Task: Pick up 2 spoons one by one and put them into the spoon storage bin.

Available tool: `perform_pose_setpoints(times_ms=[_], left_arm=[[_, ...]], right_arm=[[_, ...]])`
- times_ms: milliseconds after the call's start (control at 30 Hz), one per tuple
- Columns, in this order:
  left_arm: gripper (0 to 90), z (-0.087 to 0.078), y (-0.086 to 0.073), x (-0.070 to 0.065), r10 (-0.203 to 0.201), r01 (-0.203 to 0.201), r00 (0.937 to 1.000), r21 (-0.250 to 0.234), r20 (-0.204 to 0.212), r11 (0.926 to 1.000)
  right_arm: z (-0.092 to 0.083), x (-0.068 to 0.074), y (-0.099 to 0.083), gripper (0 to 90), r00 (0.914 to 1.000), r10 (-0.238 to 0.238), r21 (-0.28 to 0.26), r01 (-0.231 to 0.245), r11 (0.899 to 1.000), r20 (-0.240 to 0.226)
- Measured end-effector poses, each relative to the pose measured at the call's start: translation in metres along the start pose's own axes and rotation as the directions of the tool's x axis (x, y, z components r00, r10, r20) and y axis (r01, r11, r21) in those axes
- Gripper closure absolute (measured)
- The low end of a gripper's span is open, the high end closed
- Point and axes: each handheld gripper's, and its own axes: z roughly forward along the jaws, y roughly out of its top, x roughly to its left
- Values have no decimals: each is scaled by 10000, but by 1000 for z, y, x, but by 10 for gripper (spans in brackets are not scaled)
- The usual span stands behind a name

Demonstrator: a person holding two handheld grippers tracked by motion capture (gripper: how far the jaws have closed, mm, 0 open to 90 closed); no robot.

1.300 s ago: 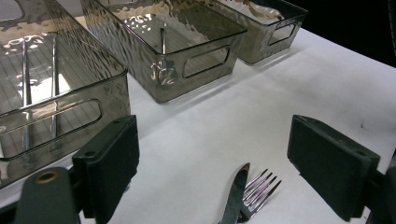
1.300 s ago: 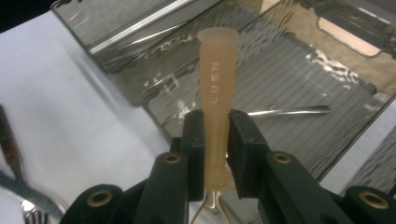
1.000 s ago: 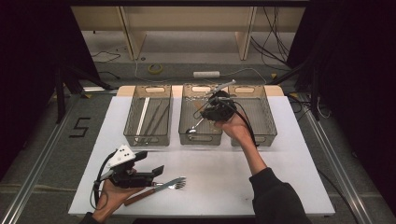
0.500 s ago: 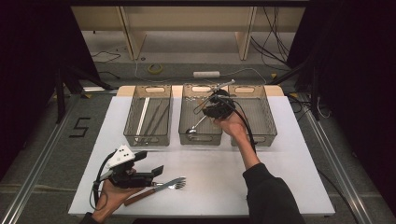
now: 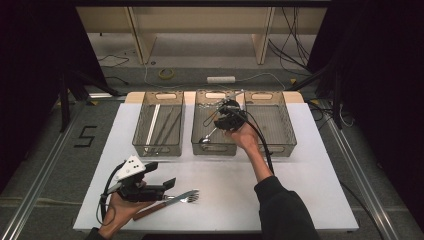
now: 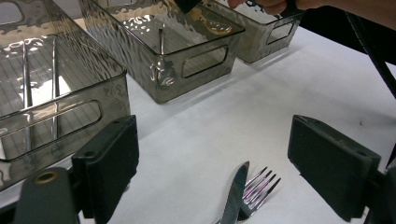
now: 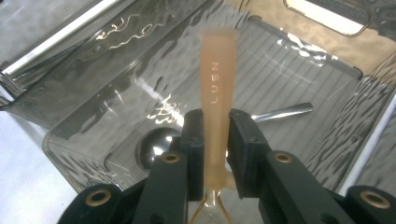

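Where the right gripper view looks along its jaws, the lines start there and work outward.

Right jaws: clamped on the pale peach handle (image 7: 217, 107) of a utensil; the pads press its sides about halfway along, and the handle runs on past their tips.
Handle: marked with raised letters, free end flared, pointing into the middle bin (image 5: 200, 131); a wire part shows just below the pads, too little to name the tool.
Right gripper (image 5: 227, 117): over the middle bin, hand (image 5: 244, 137) above its near wall.
Spoon (image 7: 156, 145): on the middle bin's floor beyond the jaws, bowl near the front wall, apart from the held handle.
Left jaws: wide apart, nothing between the pads, touching nothing.
Left gripper (image 5: 165, 186): low over the white table (image 5: 310, 170), near its front edge.
Fork (image 6: 261, 186) and knife (image 6: 235, 196): on the table just ahead of the left jaws and between them, knife blade overlapping the fork's tines.
Left bin (image 5: 159, 125): holds long thin metal pieces.
Right bin (image 5: 277, 125): beside the right hand.
Change from a second ago: the right gripper sits a little lower over the middle bin; left gripper, fork and knife lie as before.
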Motion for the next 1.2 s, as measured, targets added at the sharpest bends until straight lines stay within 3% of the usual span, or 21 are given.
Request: perform_pose_setpoints(times_ms=[100,200,500,667,867,1067,1200], left_arm=[[160,0,0,0,-2,2,10000,-4,11,10000],[160,0,0,0,-18,18,10000,9,10,10000],[160,1,0,0,-11,10,10000,39,28,10000],[158,1,0,0,-3,3,10000,106,30,9999],[158,1,1,1,-147,143,9997,232,185,9996],[158,3,4,-2,-143,123,9995,736,272,9972],[159,3,9,-2,-148,104,9994,1322,323,9912]], right_arm=[[4,2,-1,774,10000,22,55,-22,10000,-39],[8,5,-1,774,9997,-261,147,260,9996,29],[11,6,-2,755,9997,-191,217,195,9996,-182],[8,5,-1,657,9993,-195,155,200,9997,-319],[-7,6,-4,541,9978,-328,-76,324,9994,-580],[-34,11,-21,428,9929,-478,-627,411,9972,-1093],[-51,14,-34,386,9897,-646,-976,523,9938,-1275]])
